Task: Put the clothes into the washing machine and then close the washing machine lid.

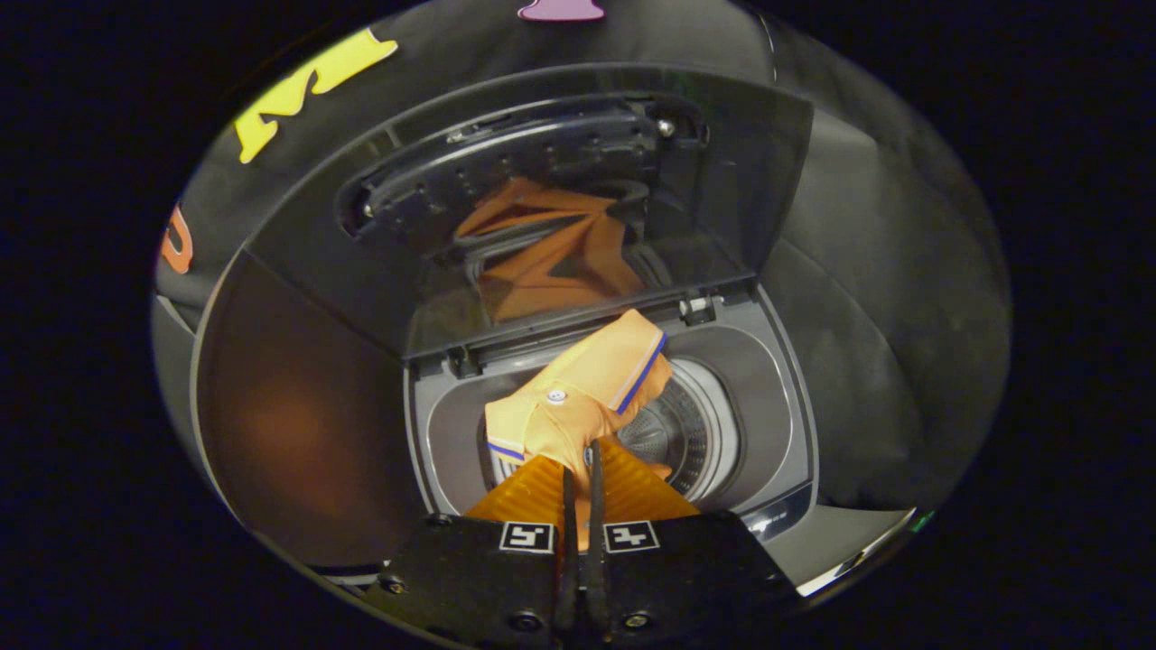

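An orange polo shirt [582, 397] with blue and white trim hangs from my gripper [581, 456], whose fingers are shut on its fabric. The shirt dangles just above the round drum opening [691, 433] of the grey top-loading washing machine [768, 379]. Beyond the shirt, the machine's dark glass lid [542, 208] stands raised and mirrors the orange cloth. The lower part of the shirt is hidden behind my fingers.
The lid's hinges [695, 307] sit at the back edge of the machine's top. Black cloth walls close in behind and to the right of the machine. A dark curved panel [298, 406] stands to the left of the machine.
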{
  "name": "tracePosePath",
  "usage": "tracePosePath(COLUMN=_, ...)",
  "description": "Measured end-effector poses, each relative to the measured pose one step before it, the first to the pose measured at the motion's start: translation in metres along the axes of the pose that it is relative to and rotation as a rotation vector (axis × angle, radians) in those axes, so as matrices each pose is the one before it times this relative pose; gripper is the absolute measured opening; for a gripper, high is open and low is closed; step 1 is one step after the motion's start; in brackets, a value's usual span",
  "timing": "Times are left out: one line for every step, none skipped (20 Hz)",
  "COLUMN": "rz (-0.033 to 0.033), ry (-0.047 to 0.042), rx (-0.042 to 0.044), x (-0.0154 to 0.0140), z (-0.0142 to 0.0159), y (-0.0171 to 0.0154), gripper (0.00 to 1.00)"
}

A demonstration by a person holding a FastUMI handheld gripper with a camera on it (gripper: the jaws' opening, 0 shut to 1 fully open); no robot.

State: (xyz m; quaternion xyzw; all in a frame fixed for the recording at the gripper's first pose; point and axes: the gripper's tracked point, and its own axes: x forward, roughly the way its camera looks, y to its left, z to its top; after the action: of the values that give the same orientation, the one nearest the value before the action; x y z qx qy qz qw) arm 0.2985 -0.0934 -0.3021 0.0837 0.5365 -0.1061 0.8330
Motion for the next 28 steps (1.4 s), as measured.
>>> tracePosePath(rz=-0.01195, ry=0.00375, rx=-0.00184, x=0.00289, z=-0.00114, y=-0.00216, gripper=0.07)
tracePosePath(rz=-0.01464, ry=0.00629, rx=-0.00164, x=0.00312, z=-0.00077, y=-0.00285, gripper=0.07)
tracePosePath(rz=-0.01320, ry=0.00536, rx=-0.00194, x=0.00233, z=-0.00099, y=-0.00175, gripper=0.08)
tracePosePath(rz=-0.01422, ry=0.00829, rx=-0.00378, x=0.00298, z=-0.00187, y=-0.00222, gripper=0.09)
tracePosePath(rz=-0.00976, ry=0.00861, rx=-0.00320, x=0.00197, z=-0.00260, y=-0.00089, gripper=0.09)
tracePosePath(rz=-0.00217, ry=0.01195, rx=-0.00418, x=0.00137, z=-0.00208, y=-0.00007, gripper=0.10)
tracePosePath(rz=0.00350, ry=0.01656, rx=-0.00660, x=0.00140, z=-0.00351, y=0.00065, gripper=0.11)
tracePosePath(rz=0.00633, ry=0.01538, rx=-0.00522, x=0.00125, z=-0.00459, y=0.00134, gripper=0.12)
tracePosePath(rz=0.01511, ry=0.01993, rx=-0.00543, x=0.00100, z=-0.00371, y=0.00263, gripper=0.13)
tracePosePath(rz=0.01612, ry=0.01497, rx=0.00286, x=0.00095, z=-0.00311, y=0.00499, gripper=0.14)
tracePosePath(rz=-0.00127, ry=-0.00381, rx=-0.00412, x=-0.00001, z=-0.00132, y=0.00200, gripper=0.15)
tracePosePath(rz=-0.01648, ry=-0.02137, rx=-0.01535, x=-0.00381, z=0.00484, y=-0.00390, gripper=0.24)
tracePosePath(rz=-0.02311, ry=-0.02757, rx=-0.02945, x=-0.00341, z=0.00582, y=-0.00352, gripper=0.32)
tracePosePath(rz=-0.01148, ry=-0.04088, rx=-0.02812, x=-0.00348, z=0.00735, y=0.00051, gripper=0.36)
tracePosePath(rz=-0.01979, ry=-0.03741, rx=-0.03023, x=-0.00769, z=0.00768, y=-0.00312, gripper=0.41)
tracePosePath(rz=-0.02248, ry=-0.03598, rx=-0.02024, x=-0.01093, z=0.00893, y=-0.00265, gripper=0.53)
tracePosePath(rz=-0.01650, ry=-0.03756, rx=-0.01324, x=-0.01204, z=0.00962, y=0.00088, gripper=0.65)
tracePosePath(rz=-0.00658, ry=-0.04242, rx=-0.00838, x=-0.01484, z=0.01206, y=0.00253, gripper=0.65)
tracePosePath(rz=0.00923, ry=-0.04446, rx=-0.00259, x=-0.01495, z=0.01450, y=0.00493, gripper=0.65)
tracePosePath(rz=0.02163, ry=-0.04924, rx=-0.00283, x=-0.01308, z=0.01374, y=0.00398, gripper=0.65)
tracePosePath(rz=0.01738, ry=-0.04296, rx=-0.00779, x=-0.01189, z=0.01759, y=0.00530, gripper=0.65)
tracePosePath(rz=0.00237, ry=-0.04074, rx=-0.01720, x=-0.01182, z=0.01756, y=0.00260, gripper=0.65)
tracePosePath(rz=-0.00681, ry=-0.04659, rx=-0.02601, x=-0.01189, z=0.01746, y=-0.00117, gripper=0.65)
tracePosePath(rz=-0.00469, ry=-0.04465, rx=-0.01983, x=-0.01075, z=0.01592, y=0.00142, gripper=0.65)
tracePosePath(rz=0.00130, ry=-0.03955, rx=-0.01427, x=-0.00498, z=0.01319, y=0.00280, gripper=0.66)
tracePosePath(rz=0.00174, ry=-0.03438, rx=-0.00792, x=-0.00254, z=0.01349, y=0.00004, gripper=0.66)
tracePosePath(rz=0.00415, ry=-0.02900, rx=-0.00631, x=0.00001, z=0.01297, y=-0.00103, gripper=0.66)
tracePosePath(rz=0.00386, ry=-0.03128, rx=-0.00631, x=0.00413, z=0.01459, y=-0.00090, gripper=0.66)
